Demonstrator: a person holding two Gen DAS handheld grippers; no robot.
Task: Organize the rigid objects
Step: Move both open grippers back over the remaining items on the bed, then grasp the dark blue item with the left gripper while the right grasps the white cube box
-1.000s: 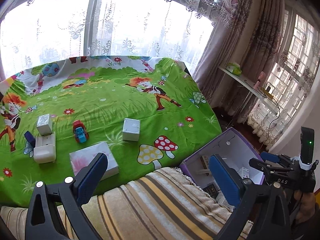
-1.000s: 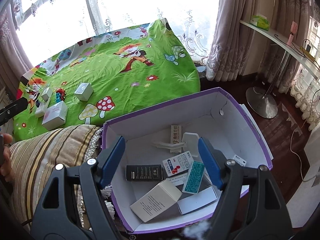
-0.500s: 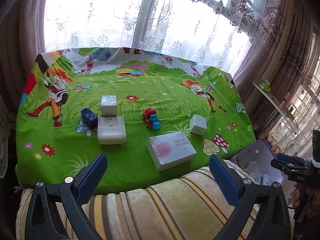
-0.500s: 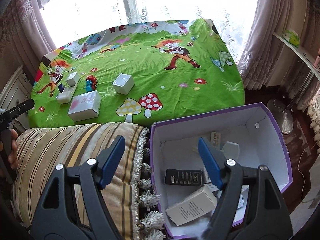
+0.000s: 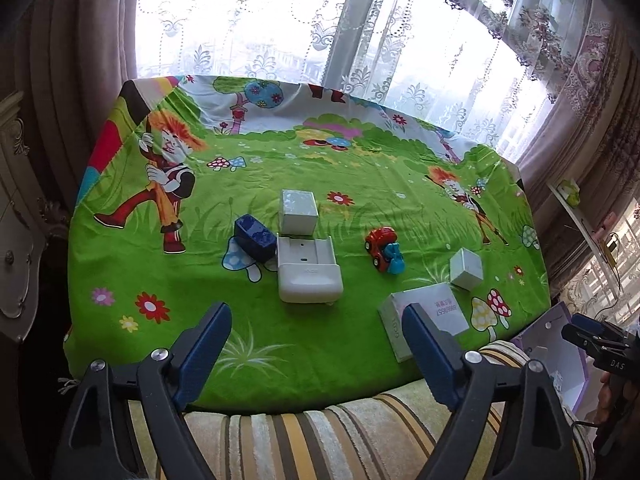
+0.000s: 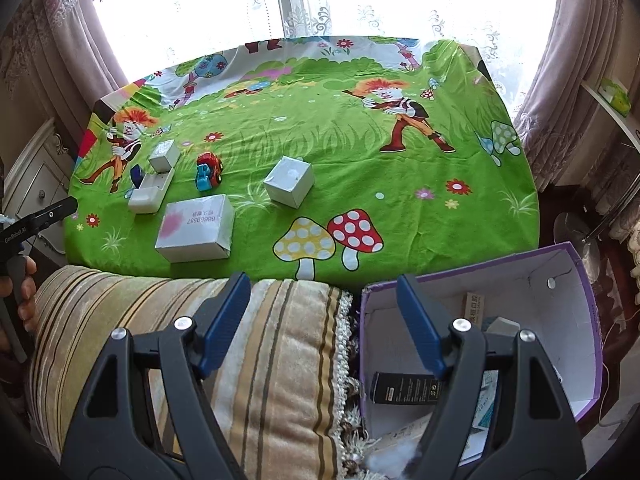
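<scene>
On the green cartoon cloth (image 5: pixel 320 184) lie a flat white box with pink print (image 5: pixel 430 314) (image 6: pixel 196 228), a small white cube (image 5: pixel 466 269) (image 6: pixel 289 181), a red and blue toy car (image 5: pixel 384 249) (image 6: pixel 209 171), a white device (image 5: pixel 308 270) (image 6: pixel 151 190), another white cube (image 5: pixel 298 211) (image 6: pixel 164 155) and a dark blue box (image 5: pixel 256 237). My left gripper (image 5: pixel 316 352) is open and empty, near the table's front edge. My right gripper (image 6: pixel 324 320) is open and empty, above the cushion and the purple box (image 6: pixel 576 280).
A striped cushion (image 6: pixel 260 352) lies in front of the table. The purple box holds several small packages, among them a black one (image 6: pixel 404 388). Curtains and a window stand behind the table. A cabinet (image 5: pixel 16 240) is on the left, a shelf (image 5: pixel 576 208) on the right.
Both grippers have swung left, away from the purple box and toward the table. The left gripper now faces the white device and blue box. Both stay open and empty.
</scene>
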